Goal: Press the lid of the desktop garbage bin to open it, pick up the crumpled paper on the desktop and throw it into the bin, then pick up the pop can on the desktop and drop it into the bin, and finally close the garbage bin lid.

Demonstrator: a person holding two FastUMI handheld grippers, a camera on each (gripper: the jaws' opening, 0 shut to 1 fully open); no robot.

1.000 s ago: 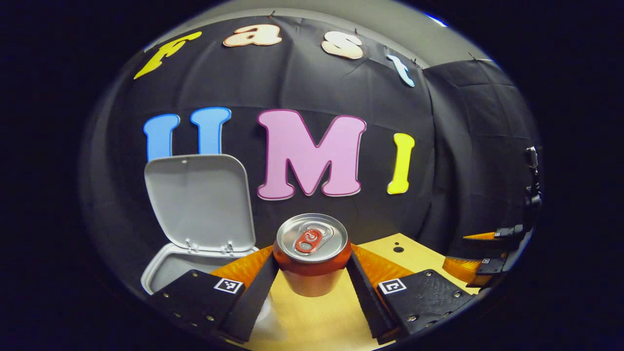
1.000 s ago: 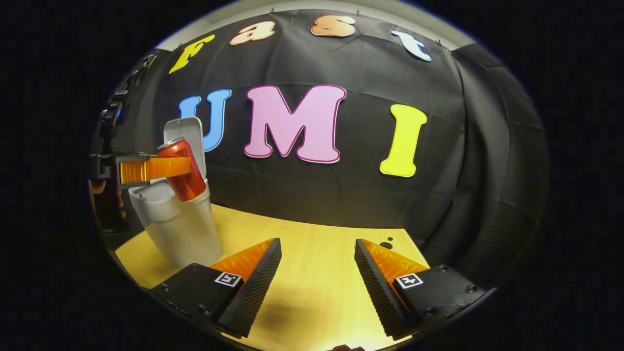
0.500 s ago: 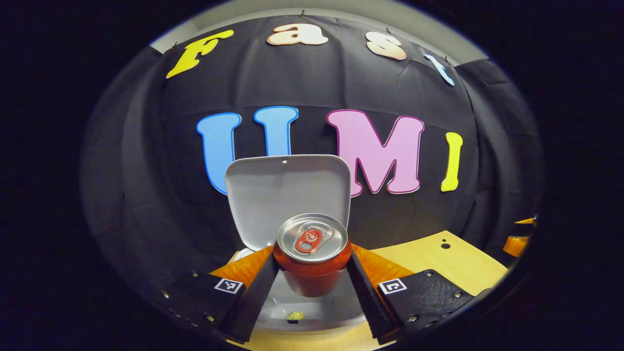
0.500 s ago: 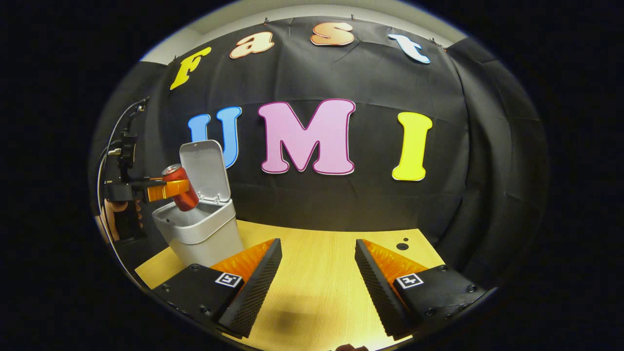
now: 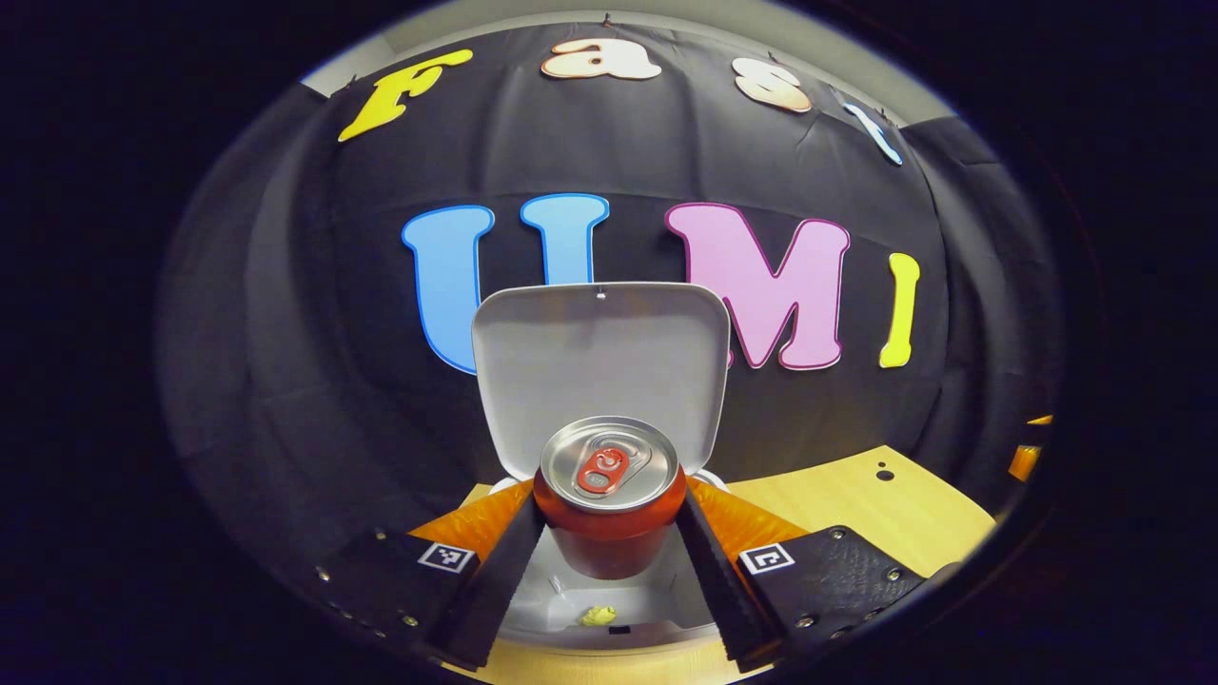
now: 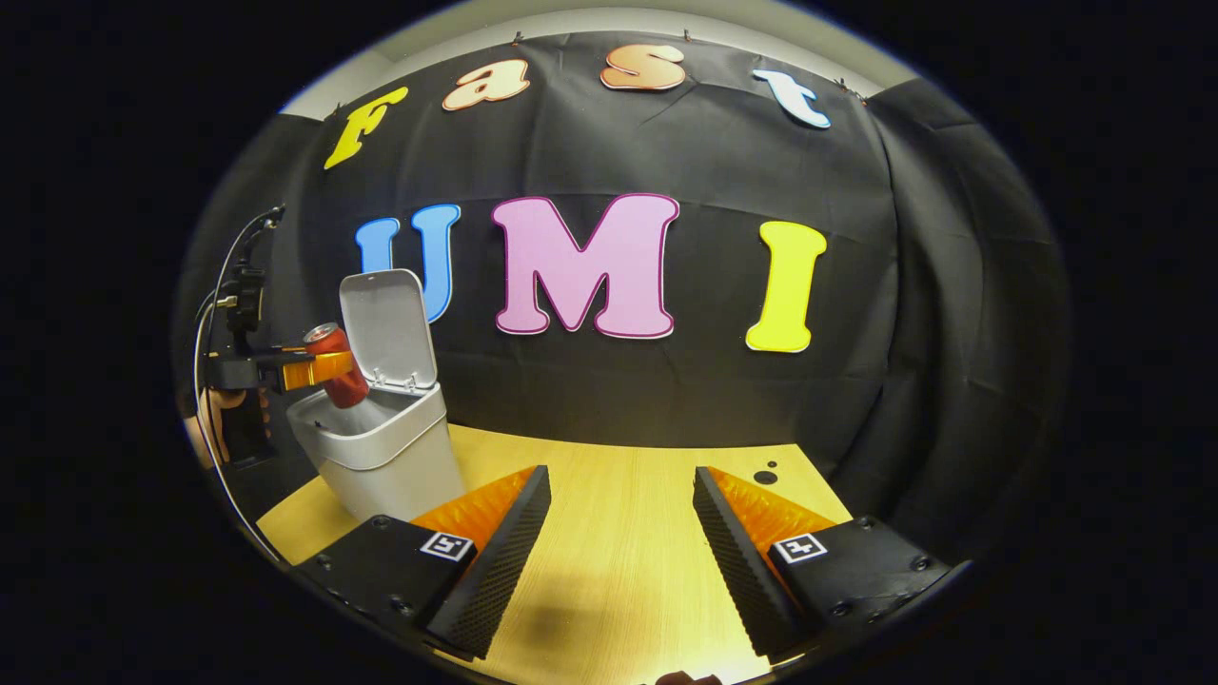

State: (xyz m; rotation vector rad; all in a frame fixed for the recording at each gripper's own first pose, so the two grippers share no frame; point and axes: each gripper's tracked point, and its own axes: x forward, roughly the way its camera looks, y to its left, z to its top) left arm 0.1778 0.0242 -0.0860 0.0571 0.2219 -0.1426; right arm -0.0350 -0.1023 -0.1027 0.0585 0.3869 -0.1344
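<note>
My left gripper (image 5: pixel 609 501) is shut on a red pop can (image 5: pixel 609 464), held upright by its sides. The can hangs over the mouth of the grey desktop bin (image 5: pixel 609 636), whose lid (image 5: pixel 599 366) stands open behind it. A crumpled yellowish paper (image 5: pixel 598 616) lies on the bin's bottom. In the right gripper view the bin (image 6: pixel 385 457) stands at the far left of the wooden table with its lid (image 6: pixel 385 328) up, and the left gripper (image 6: pixel 319 368) holds the can (image 6: pixel 335 366) tilted just above the rim. My right gripper (image 6: pixel 620 476) is open over the table, holding nothing.
The wooden table (image 6: pixel 618 580) stretches from the bin to the right, with small dark holes (image 6: pixel 766 476) near its far right corner. Black cloth closes the back and sides. A hand (image 6: pixel 214 423) holds the left gripper's grip beside the table's left edge.
The left gripper has carried the can leftward from beside the bin to over its open mouth and a little lower. The right gripper has drawn back from the bin, still open.
</note>
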